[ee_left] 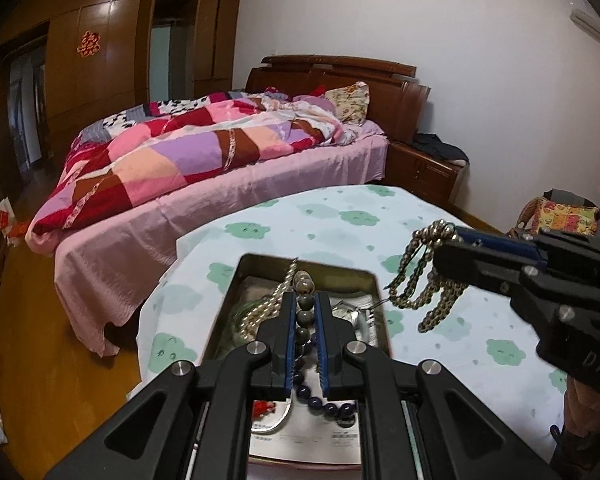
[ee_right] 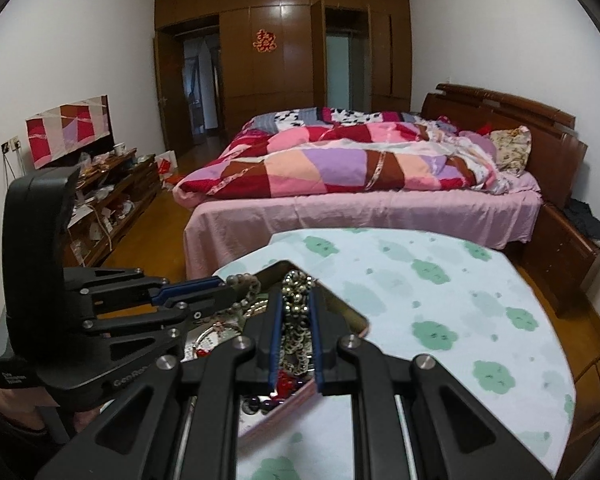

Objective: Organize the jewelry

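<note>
An open metal tin [ee_left: 374, 280] of jewelry sits on a table with a cloud-print cloth [ee_left: 332, 216]. My left gripper [ee_left: 305, 300] is shut on a dark bead bracelet [ee_left: 304, 302], held above the tin; purple beads [ee_left: 320, 400] hang below. A pearl strand [ee_left: 268, 304] lies in the tin. My right gripper [ee_right: 296, 300] is shut on a brass bead necklace [ee_right: 296, 292], and its loops [ee_left: 428, 284] dangle over the cloth right of the tin. The left gripper [ee_right: 224, 290] also shows in the right wrist view, over the tin [ee_right: 356, 320].
A bed [ee_right: 360, 208] with a patchwork quilt stands behind the table. A bedside cabinet [ee_left: 420, 168] is at the back right. A low wooden cabinet [ee_right: 112, 200] with clutter lines the left wall. A basket with patterned cloth [ee_left: 560, 216] is at the right.
</note>
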Motion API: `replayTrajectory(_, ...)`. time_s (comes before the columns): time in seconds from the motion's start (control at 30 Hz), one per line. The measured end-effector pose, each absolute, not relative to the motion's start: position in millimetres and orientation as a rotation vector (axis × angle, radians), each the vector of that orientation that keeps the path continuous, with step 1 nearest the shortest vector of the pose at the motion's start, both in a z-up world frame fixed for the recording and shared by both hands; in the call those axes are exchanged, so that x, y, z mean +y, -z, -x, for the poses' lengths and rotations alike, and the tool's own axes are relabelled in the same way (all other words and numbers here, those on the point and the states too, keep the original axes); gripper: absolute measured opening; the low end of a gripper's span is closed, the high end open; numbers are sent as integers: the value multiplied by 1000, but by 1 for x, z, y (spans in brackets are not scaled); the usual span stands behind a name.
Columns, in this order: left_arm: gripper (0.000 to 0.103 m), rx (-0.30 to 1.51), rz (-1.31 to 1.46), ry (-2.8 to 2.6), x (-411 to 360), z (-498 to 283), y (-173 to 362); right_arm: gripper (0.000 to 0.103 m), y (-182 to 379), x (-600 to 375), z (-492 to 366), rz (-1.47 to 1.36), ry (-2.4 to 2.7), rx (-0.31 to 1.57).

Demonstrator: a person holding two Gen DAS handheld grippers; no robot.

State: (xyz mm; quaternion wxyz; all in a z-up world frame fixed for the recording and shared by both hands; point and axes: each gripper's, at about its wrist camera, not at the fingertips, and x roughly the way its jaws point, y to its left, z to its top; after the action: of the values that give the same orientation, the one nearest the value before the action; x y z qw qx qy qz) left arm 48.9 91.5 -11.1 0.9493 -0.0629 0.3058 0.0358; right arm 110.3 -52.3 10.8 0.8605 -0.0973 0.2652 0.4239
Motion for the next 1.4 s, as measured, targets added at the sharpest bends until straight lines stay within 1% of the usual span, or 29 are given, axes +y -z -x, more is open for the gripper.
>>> replayTrajectory(0.37, 8, 685, 170, -113, 111, -54, 38, 15, 27, -25, -111, 262, -913, 661)
replayTrajectory(0.6, 9, 699, 176, -117, 112, -54, 42, 16, 43, -22, -110, 282, -926, 711)
replayTrajectory(0.63, 9, 702, 172, -116, 112, -54, 42, 17, 45, -20, -110, 285, -923, 713)
replayTrajectory(0.7, 10, 703, 167, -121, 111, -55, 41, 24, 46, -22, -110, 292, -912, 720)
replayTrajectory(0.73, 16, 703, 166, -121, 111, -54, 40, 35, 47, -23, -111, 289, -909, 722)
replayTrajectory(0.77, 33, 701, 163, -124, 110, -54, 39, 44, 46, -24, -111, 284, -904, 721)
replayTrajectory(0.8, 45, 693, 158, -141, 110, -52, 36, 46, 45, -27, -111, 277, -897, 718)
replayTrajectory(0.83, 68, 676, 153, -164, 111, -49, 33, 47, 45, -29, -111, 272, -889, 714)
replayTrajectory(0.87, 77, 648, 150, -180, 111, -45, 29, 48, 43, -31, -111, 270, -881, 710)
replayTrajectory(0.9, 77, 626, 155, -174, 113, -40, 25, 49, 42, -35, -110, 268, -866, 705)
replayTrajectory(0.97, 77, 615, 172, -166, 115, -37, 19, 55, 40, -39, -110, 260, -836, 697)
replayTrajectory(1.1, 77, 596, 163, -183, 116, -31, 11, 60, 32, -52, -111, 218, -794, 676)
replayTrajectory(1.17, 77, 590, 158, -195, 116, -28, 8, 65, 28, -59, -111, 201, -771, 657)
replayTrajectory(1.4, 77, 572, 146, -202, 114, -24, 0, 67, 21, -70, -112, 162, -735, 629)
